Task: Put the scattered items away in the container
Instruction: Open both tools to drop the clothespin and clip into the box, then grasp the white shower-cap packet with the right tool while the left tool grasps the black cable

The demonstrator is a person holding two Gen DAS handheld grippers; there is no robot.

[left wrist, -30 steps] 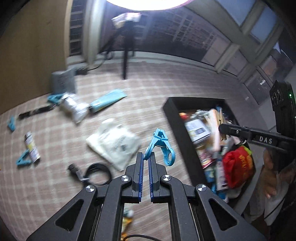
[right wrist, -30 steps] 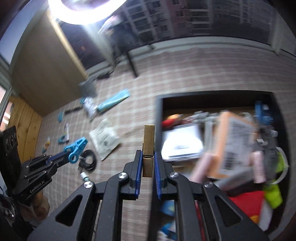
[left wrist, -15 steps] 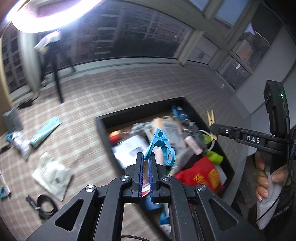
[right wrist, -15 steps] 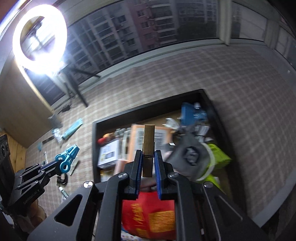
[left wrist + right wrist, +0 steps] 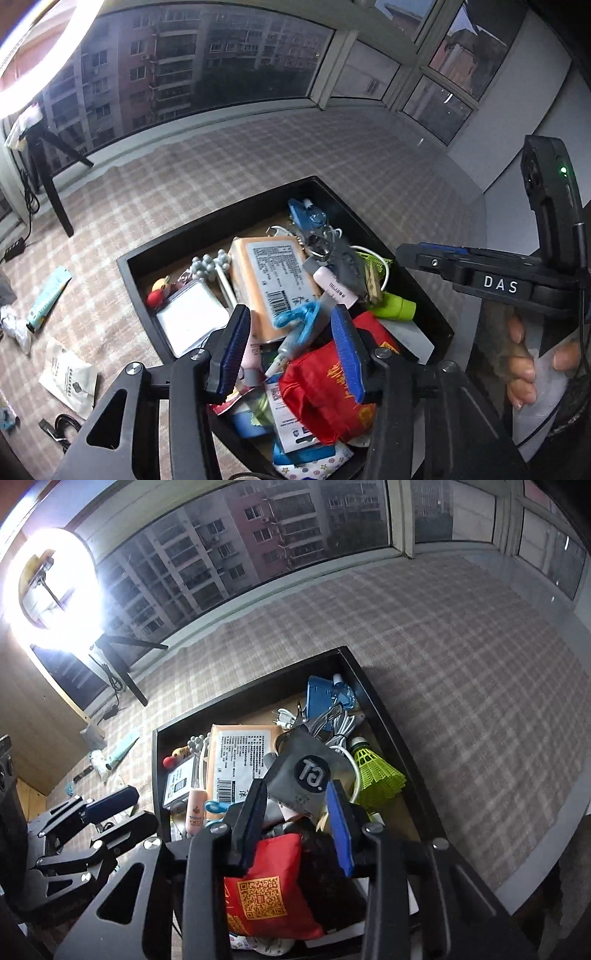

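A black tray (image 5: 221, 226) full of mixed items stands on the checked tablecloth; it also shows in the right wrist view (image 5: 384, 709). My left gripper (image 5: 291, 347) is open above the tray. A blue plastic clip (image 5: 301, 319) lies loose on the pile between its fingers. My right gripper (image 5: 297, 819) is open and empty above the tray. A wooden clothespin (image 5: 373, 282) lies in the tray beside a green shuttlecock (image 5: 373, 771). The right gripper shows at the right in the left wrist view (image 5: 424, 258).
Loose on the cloth to the left of the tray lie a teal tube (image 5: 50, 293), a white packet (image 5: 68, 376) and a black cable (image 5: 61, 430). A ring light (image 5: 51, 587) on a tripod stands at the far left. The table edge (image 5: 554, 871) runs close on the right.
Both grippers have opened over the tray. The blue clip dropped from the left gripper onto the pile. The wooden clothespin left the right gripper and lies in the tray.
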